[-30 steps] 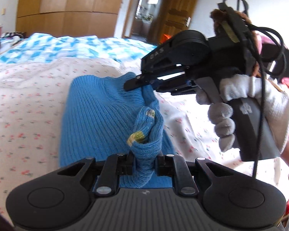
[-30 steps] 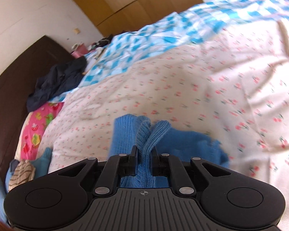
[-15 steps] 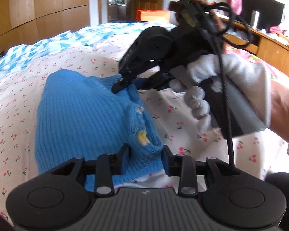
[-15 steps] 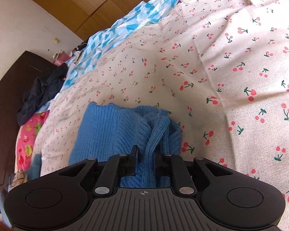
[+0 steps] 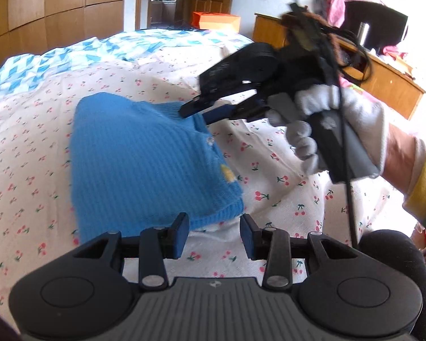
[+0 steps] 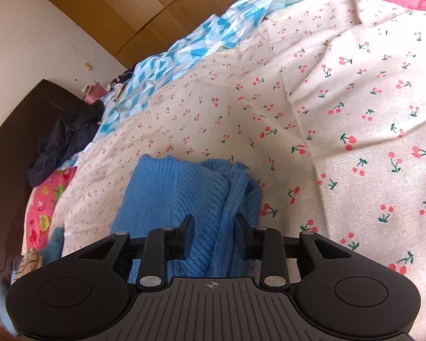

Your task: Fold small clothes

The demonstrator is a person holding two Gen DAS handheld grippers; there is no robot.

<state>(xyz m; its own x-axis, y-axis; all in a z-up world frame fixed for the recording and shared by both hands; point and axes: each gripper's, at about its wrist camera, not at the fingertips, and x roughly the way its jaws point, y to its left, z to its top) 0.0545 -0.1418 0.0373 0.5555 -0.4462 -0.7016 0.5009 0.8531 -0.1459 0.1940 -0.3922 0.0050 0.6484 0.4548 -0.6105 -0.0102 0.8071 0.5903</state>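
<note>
There is one blue knitted garment (image 5: 144, 164) on the bed, folded into a thick pad and lying on the cherry-print sheet (image 5: 284, 176). Two grippers are at work on it. The left gripper (image 5: 214, 237) has its jaws apart and is released; the near edge of the garment lies just in front of its left finger, and only the sheet shows between the two pads. The right gripper (image 6: 213, 234) has its jaws opening, and a ridge of the blue knit stands between its fingers; the pads do not seem to press on it, though the view there is close and I cannot be fully sure. In the left wrist view the same right gripper (image 5: 201, 110) is at the far corner of the garment, held by one hand in a white glove (image 5: 335, 125).

Beyond the cherry sheet lies one blue-and-white checked cover (image 6: 190, 48). Near the dark headboard (image 6: 11, 142) I count one dark piece of clothing (image 6: 65, 139) and one pink printed pillow (image 6: 45, 201). One orange box (image 5: 215, 21) stands by the door. I see no basket or drawer holding clothes.
</note>
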